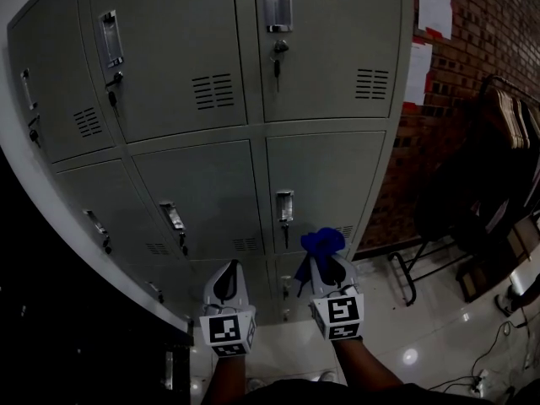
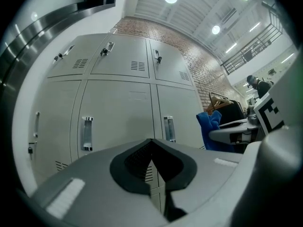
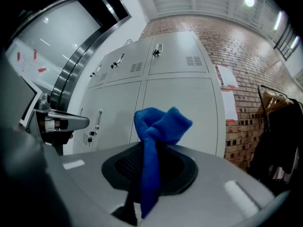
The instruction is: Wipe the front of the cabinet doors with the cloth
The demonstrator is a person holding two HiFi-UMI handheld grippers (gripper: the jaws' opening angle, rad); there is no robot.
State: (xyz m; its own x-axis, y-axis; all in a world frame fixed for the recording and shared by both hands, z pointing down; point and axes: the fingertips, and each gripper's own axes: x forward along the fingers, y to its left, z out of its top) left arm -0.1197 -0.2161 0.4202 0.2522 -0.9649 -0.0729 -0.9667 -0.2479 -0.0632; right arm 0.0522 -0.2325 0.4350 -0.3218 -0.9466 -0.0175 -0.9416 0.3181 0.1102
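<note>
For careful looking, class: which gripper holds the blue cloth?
The right gripper: its jaws are shut on the blue cloth. The left gripper has its jaws shut with nothing between them.

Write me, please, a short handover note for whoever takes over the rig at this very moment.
Left hand-held gripper: jaws together, nothing in them, held beside the right one.
Right hand-held gripper: shut on the blue cloth, which is bunched up beyond the jaw tips.
Cabinet doors: grey, all closed, straight ahead. The cloth appears to be held short of them, not pressed to any door.
Done: the cloth is in hand. Nothing shows that any door has been wiped.
Left: bring the cloth to a door front and wipe the doors one by one.
</note>
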